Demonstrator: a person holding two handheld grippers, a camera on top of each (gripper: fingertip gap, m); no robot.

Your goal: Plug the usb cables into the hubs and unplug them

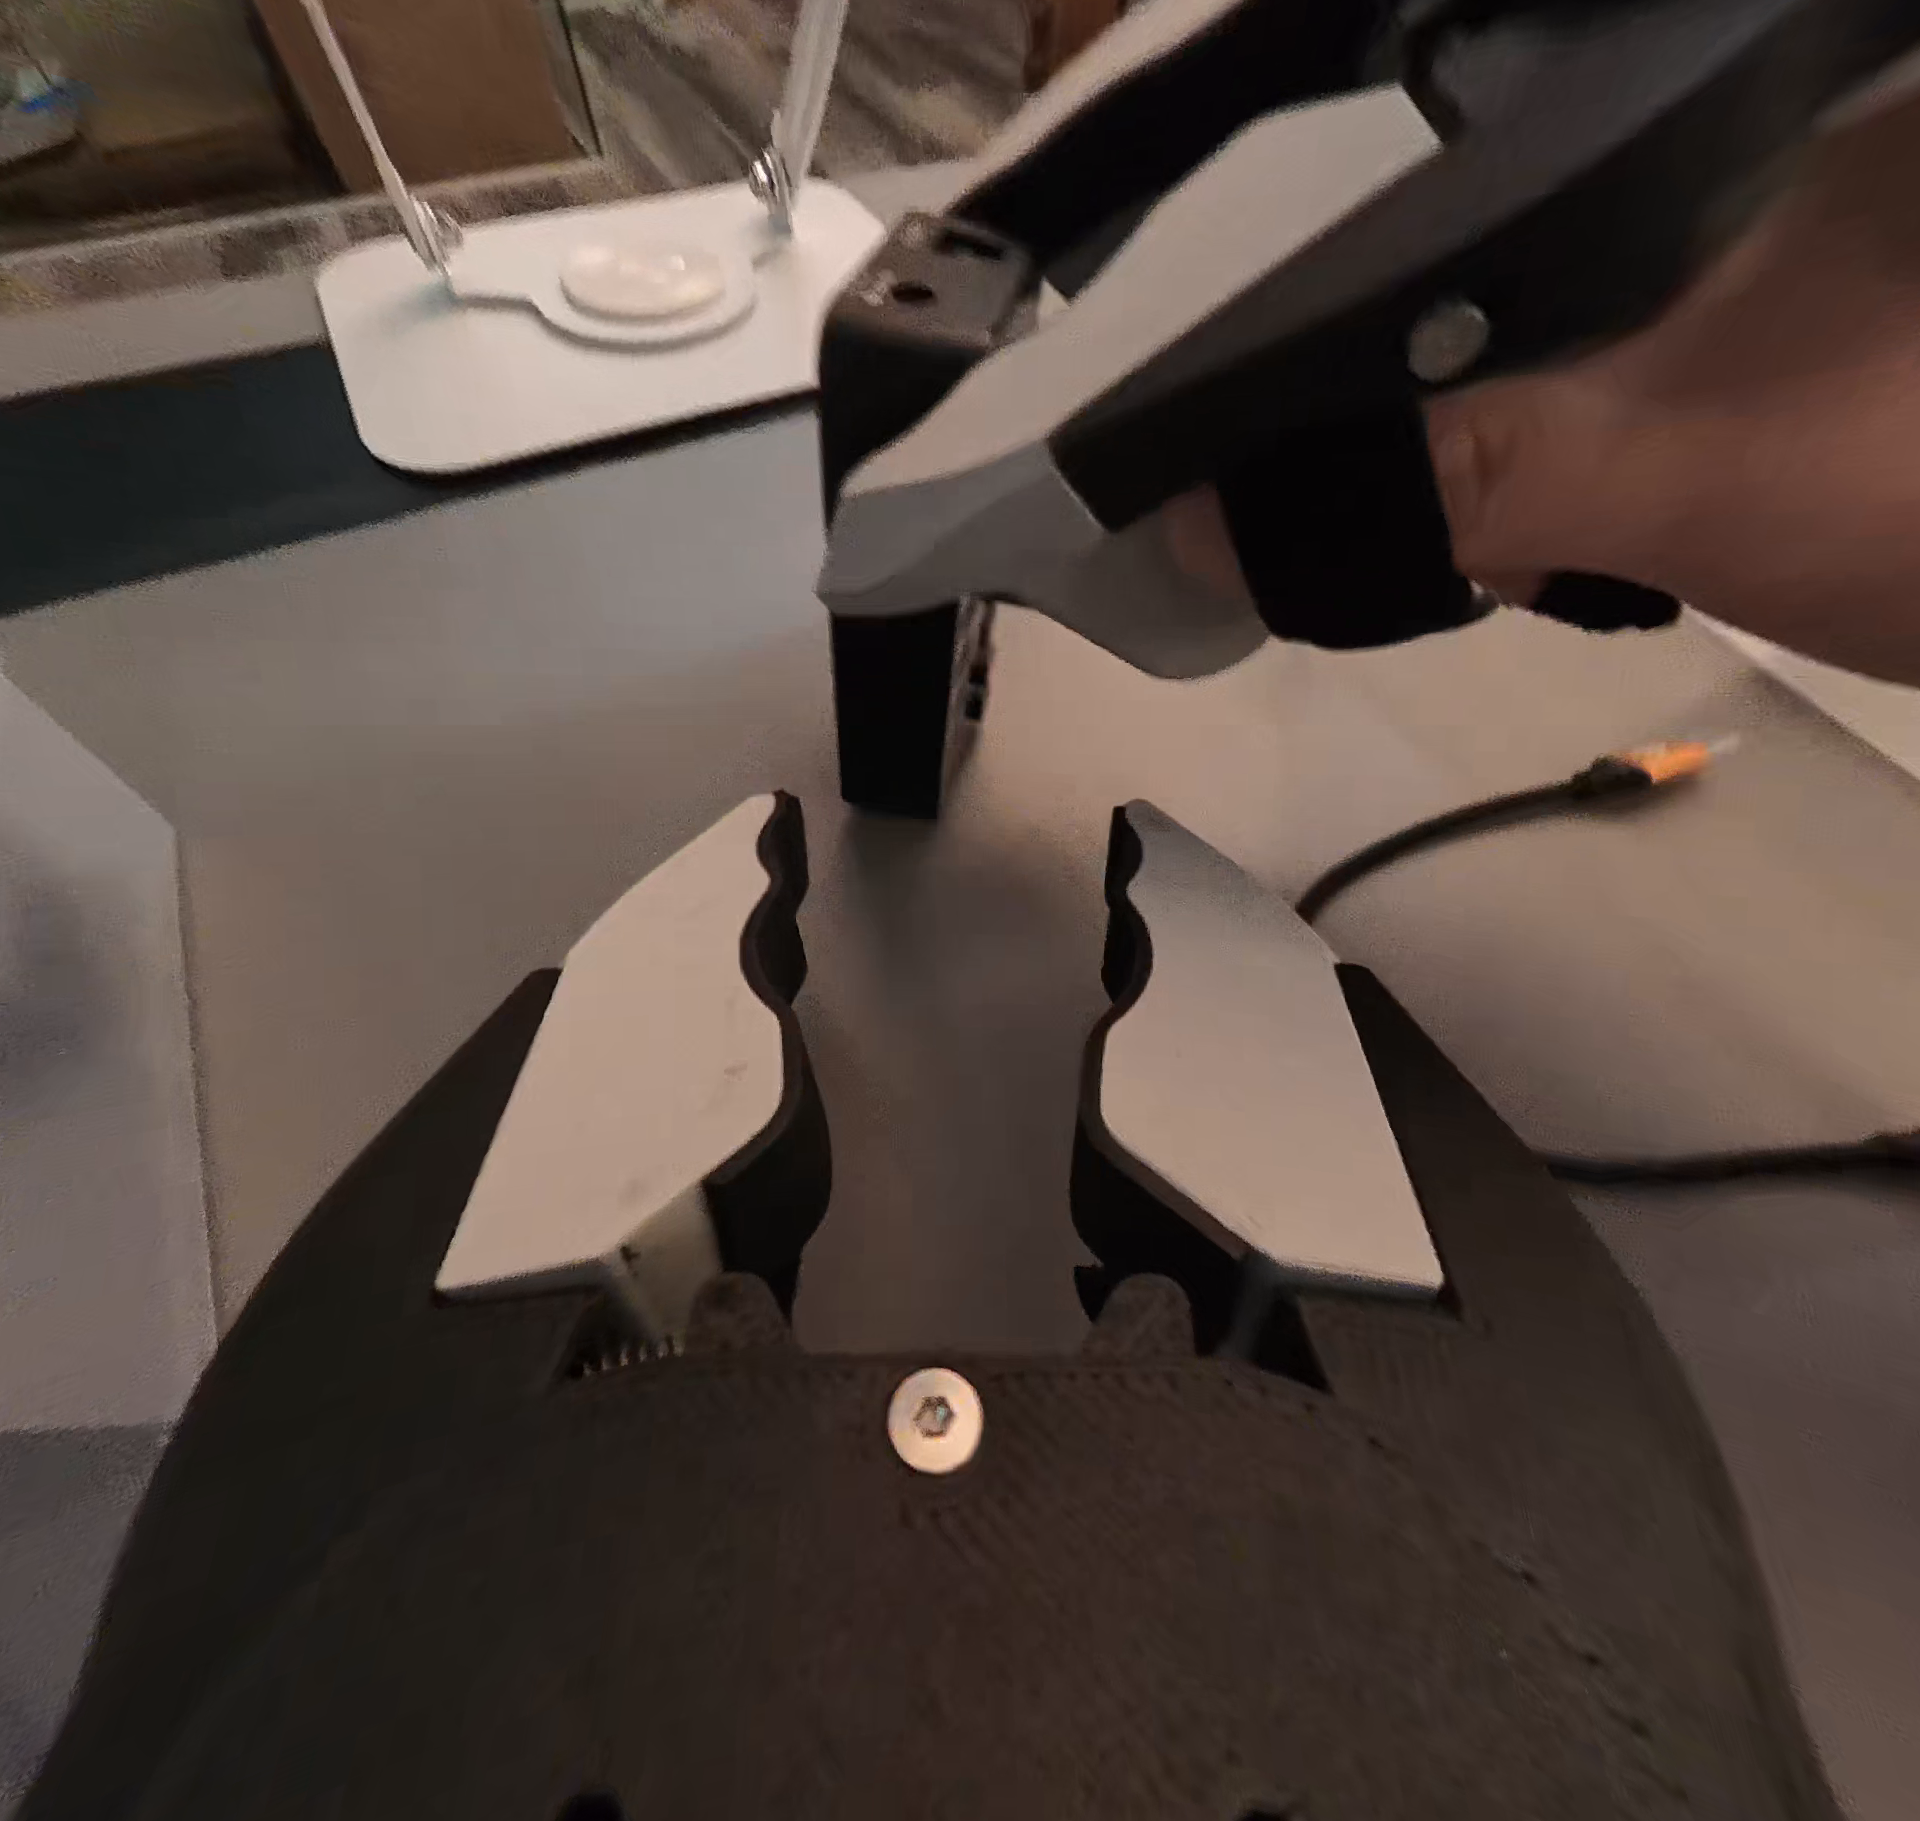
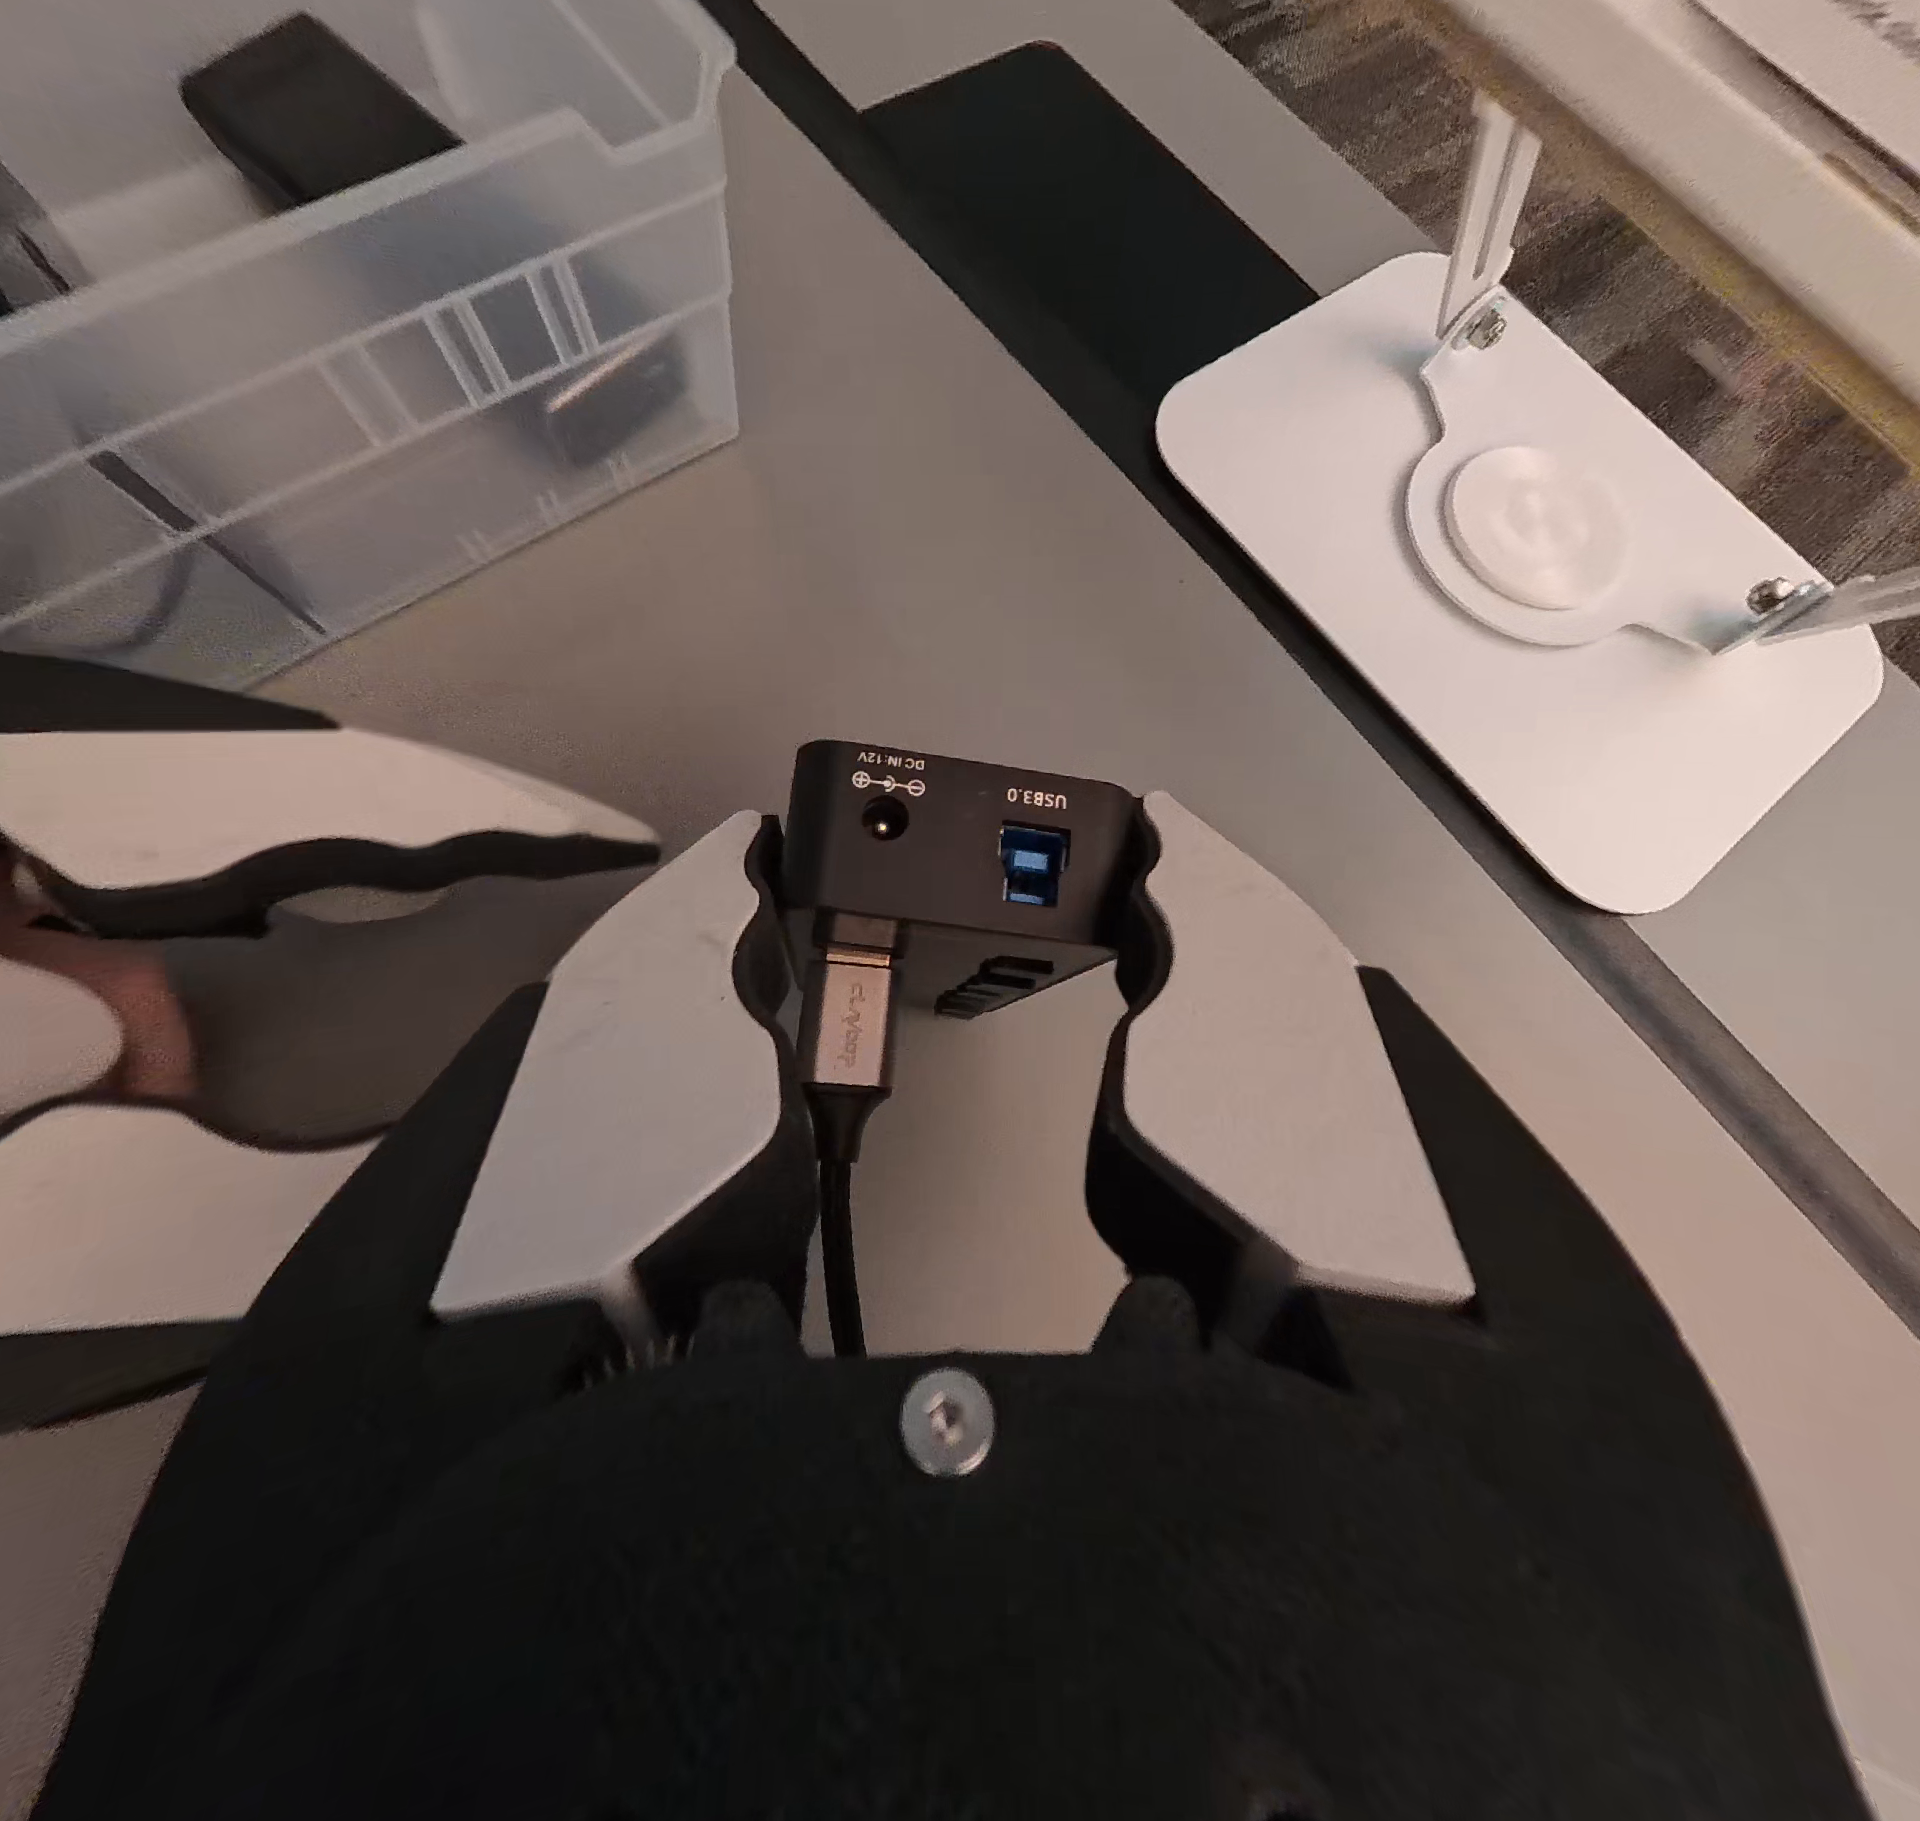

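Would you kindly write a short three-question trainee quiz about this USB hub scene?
1. True or false: the right gripper is shut on the black hub.
2. What is plugged into the hub: A) grey-plug cable, B) nothing, C) two cables?
3. Fill in: the left gripper is ____ and empty.

Key: 1 true; 2 A; 3 open. The orange-tipped cable lies loose on the table, beside a white stand base.
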